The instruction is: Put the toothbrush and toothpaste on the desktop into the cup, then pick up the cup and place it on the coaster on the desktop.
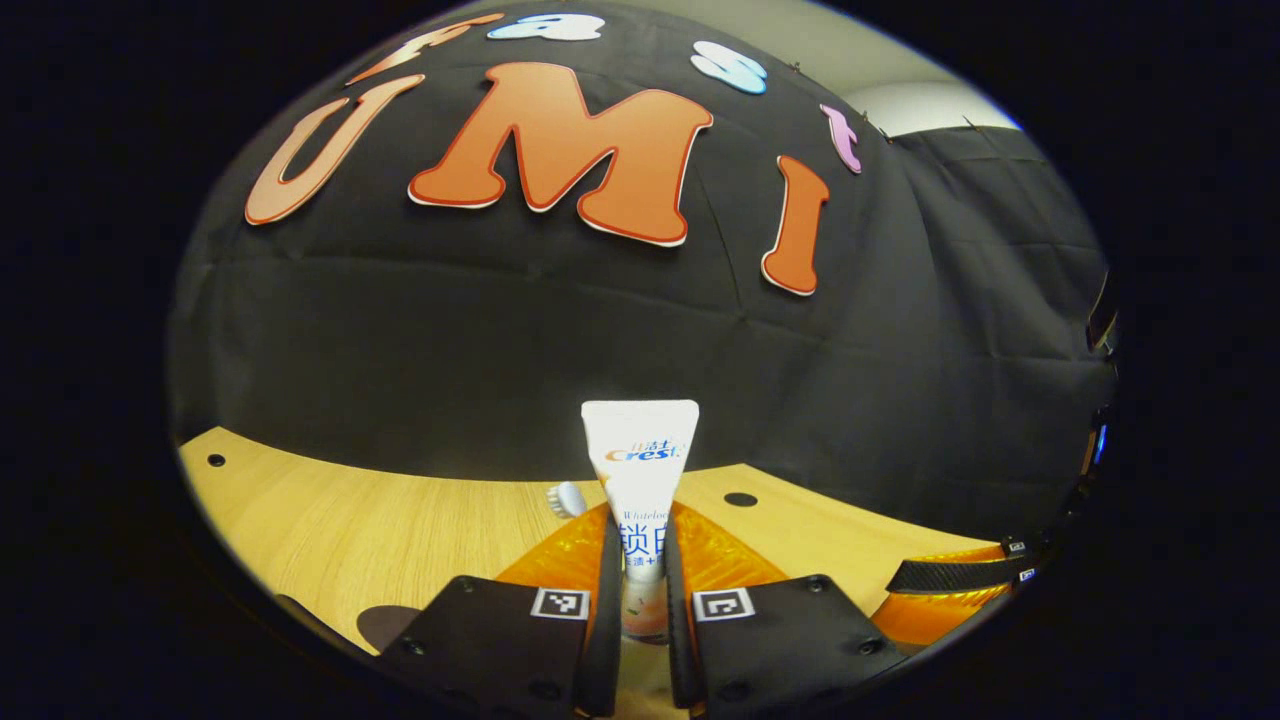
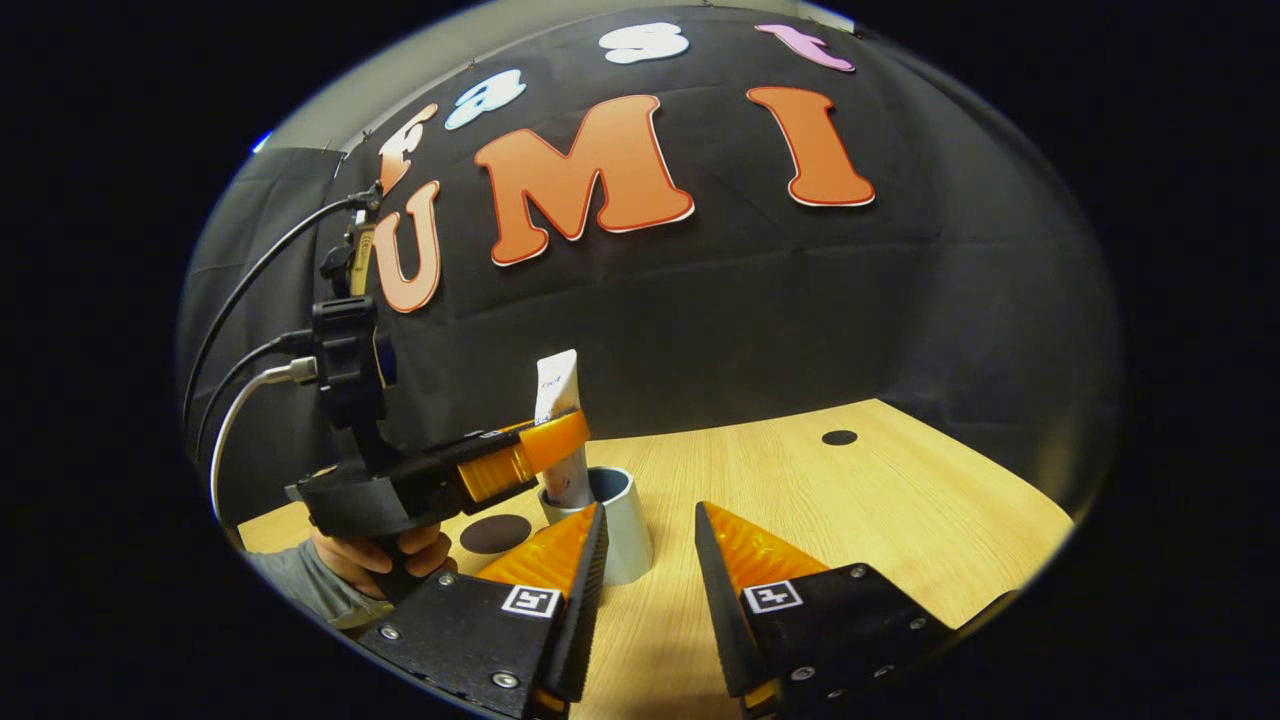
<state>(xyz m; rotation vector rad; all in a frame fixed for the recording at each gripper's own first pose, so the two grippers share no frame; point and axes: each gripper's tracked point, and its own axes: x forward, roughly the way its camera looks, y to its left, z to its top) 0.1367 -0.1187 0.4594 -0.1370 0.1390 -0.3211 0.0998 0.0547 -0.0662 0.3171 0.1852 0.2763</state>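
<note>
Both left tongs fingers clamp the toothpaste over the cup; right tongs gape empty.

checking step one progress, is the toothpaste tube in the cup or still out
Partly in: the white toothpaste tube stands upright with its lower end inside the grey cylindrical cup, both fingers of the left hand-held gripper clamped on it.
</note>
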